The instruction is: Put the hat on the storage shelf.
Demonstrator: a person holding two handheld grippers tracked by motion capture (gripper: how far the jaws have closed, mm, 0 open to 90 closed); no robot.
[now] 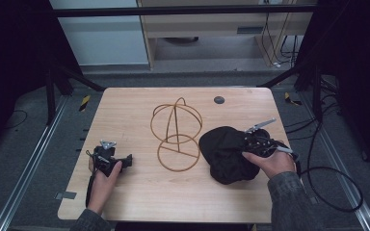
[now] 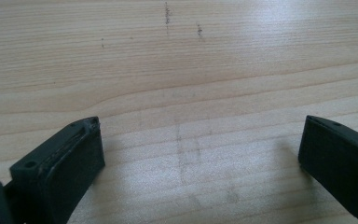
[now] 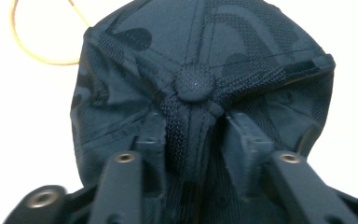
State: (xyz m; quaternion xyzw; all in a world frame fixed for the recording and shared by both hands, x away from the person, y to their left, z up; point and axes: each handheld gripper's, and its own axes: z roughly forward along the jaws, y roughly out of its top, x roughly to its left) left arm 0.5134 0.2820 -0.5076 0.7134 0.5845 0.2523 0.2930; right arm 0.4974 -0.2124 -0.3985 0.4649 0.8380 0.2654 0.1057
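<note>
Jaws of the right gripper (image 3: 193, 140) are clamped on a fold of the black cap (image 3: 200, 88) just below its crown button (image 3: 194, 83); the right gripper view shows the pinched cloth, the mesh strips and the stitched seams, detail that the high view loses in a dark lump. From above, the cap (image 1: 226, 154) lies on the counter (image 1: 139, 192) near its right edge, with the right gripper (image 1: 257, 141) and the right hand (image 1: 272, 162) at its right side. Just left of the cap stands a wire stand (image 1: 177, 134), a domed frame on a ring base, near the counter's middle; a bit of its ring (image 3: 32, 46) shows past the cap in the right gripper view. Well apart, near the left edge, the left hand (image 1: 103, 175) holds the left gripper (image 1: 125, 161) low over the wood. Its own view shows the left gripper's (image 2: 200, 154) jaws wide apart over bare, faintly scratched counter (image 2: 177, 70).
</note>
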